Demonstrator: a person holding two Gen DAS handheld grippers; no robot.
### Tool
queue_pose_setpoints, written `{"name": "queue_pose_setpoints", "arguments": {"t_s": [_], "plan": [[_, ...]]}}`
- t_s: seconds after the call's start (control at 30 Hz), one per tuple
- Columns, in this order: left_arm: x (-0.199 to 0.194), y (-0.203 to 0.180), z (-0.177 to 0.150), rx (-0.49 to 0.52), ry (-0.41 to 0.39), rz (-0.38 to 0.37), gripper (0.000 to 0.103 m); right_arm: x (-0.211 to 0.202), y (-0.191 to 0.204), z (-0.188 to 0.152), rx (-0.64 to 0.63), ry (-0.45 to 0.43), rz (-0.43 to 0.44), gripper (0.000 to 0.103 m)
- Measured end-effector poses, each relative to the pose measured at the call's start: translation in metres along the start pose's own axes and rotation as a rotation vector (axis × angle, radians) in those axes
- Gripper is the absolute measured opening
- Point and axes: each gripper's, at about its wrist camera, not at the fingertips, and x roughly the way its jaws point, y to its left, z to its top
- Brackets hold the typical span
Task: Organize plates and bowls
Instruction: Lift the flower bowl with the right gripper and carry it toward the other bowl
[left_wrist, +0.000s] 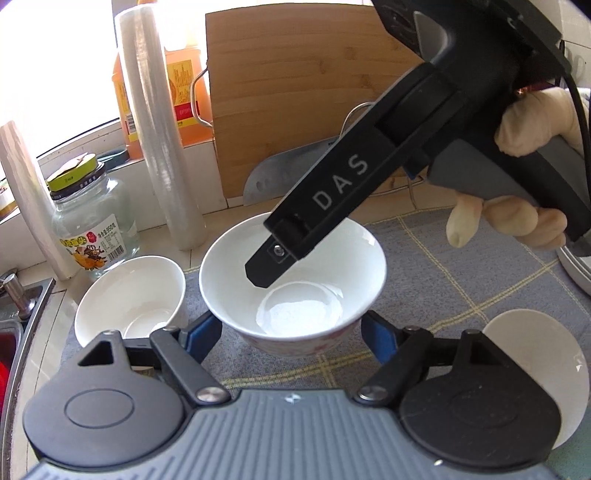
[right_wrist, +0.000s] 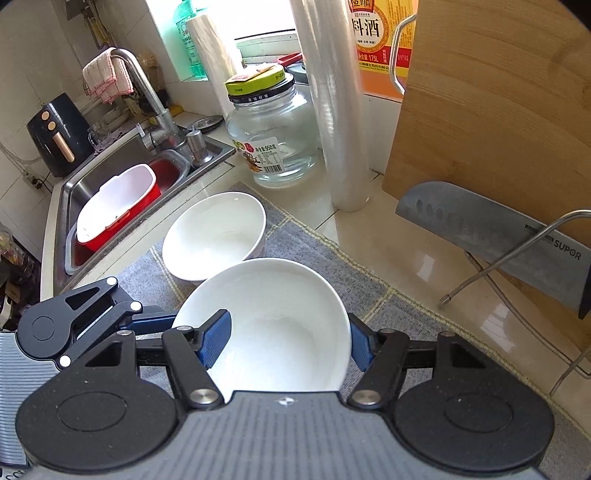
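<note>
Bowl sat between the left claw's blue pads, clamped by its sides, above the mat — a second bowl just left. From the right wrist, the right claw straddled its near rim, one pad inside — grip unclear

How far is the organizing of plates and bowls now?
Done: nothing is stacked yet. In hand: the left gripper clasps the near bowl; the right gripper has one jaw inside it. Left: the second bowl and the plate lie apart on the mat.
</note>
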Motion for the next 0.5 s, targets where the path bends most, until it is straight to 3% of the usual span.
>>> {"name": "queue_pose_setpoints", "arguments": {"t_s": [0.5], "plan": [[-0.042,-0.024,0.000,0.047,-0.010,-0.078,0.082,-0.053,0.022,-0.036,0.031,-0.056,-0.048,0.072]]}}
